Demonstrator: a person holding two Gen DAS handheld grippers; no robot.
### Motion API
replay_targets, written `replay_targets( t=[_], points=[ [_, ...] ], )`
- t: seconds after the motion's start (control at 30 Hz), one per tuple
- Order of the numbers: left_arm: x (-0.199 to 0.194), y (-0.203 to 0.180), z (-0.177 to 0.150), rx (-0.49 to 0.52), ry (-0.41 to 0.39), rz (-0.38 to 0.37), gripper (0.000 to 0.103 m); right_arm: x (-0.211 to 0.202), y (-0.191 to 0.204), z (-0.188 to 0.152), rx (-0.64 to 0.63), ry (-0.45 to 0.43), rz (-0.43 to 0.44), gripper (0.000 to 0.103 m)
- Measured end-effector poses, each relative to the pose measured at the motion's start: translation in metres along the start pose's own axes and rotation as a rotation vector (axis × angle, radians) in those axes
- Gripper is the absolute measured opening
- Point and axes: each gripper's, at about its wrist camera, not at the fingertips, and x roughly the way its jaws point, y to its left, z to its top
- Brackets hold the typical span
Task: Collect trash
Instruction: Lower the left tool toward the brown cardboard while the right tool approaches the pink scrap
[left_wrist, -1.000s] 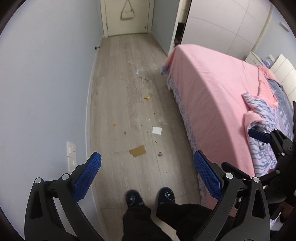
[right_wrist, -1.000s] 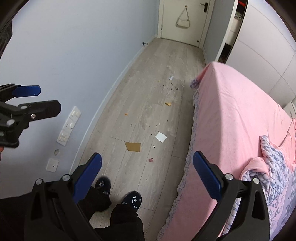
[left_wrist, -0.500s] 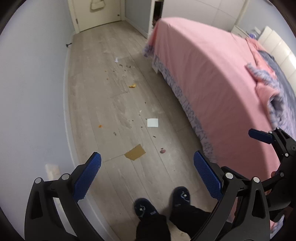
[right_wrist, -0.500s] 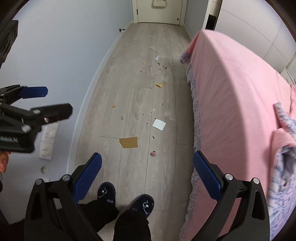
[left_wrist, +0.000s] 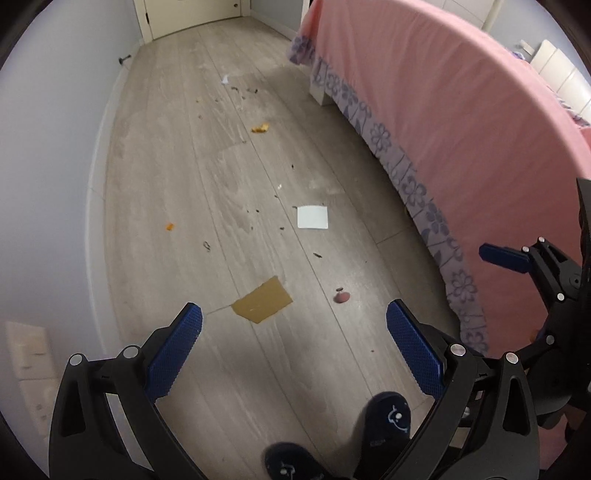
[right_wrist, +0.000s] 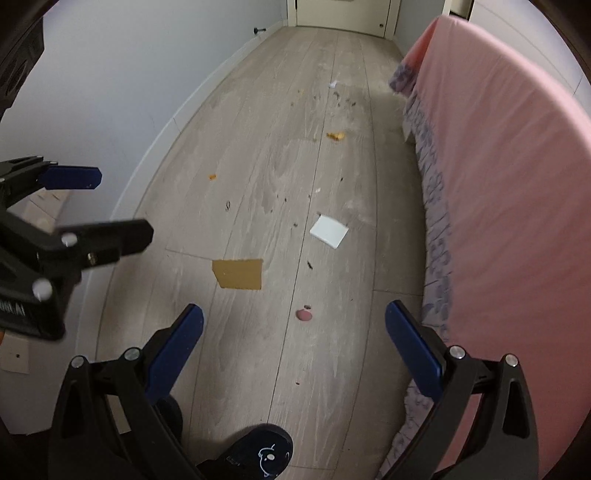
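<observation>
Soft, even indoor light is filling both views, casting only faint shadows on the floor (left_wrist: 229, 206). Fisheye distortion is bending the bed (right_wrist: 509, 206) and walls, dark vignetting is ringing the corners, and the left gripper (right_wrist: 74, 206) is blurring in the right view.

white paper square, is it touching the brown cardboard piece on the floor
No, the white paper square lies apart from the brown cardboard piece, bare floor between them.
</observation>
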Motion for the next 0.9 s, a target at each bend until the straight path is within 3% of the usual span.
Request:
replay_targets(
  t=[0.6, 0.9],
  points=[
    [0.221, -0.002, -0.053, 0.304, -0.015, -0.075, 0.097, 0.202, -0.024, -0.064, -0.014, -0.024, 0.002, 0.096],
    [0.281, -0.01, -0.056, 0.414, -0.037, -0.131, 0.097, 0.265, -0.034, -0.081, -0.05, -0.031, 0.017, 0.096]
  ],
)
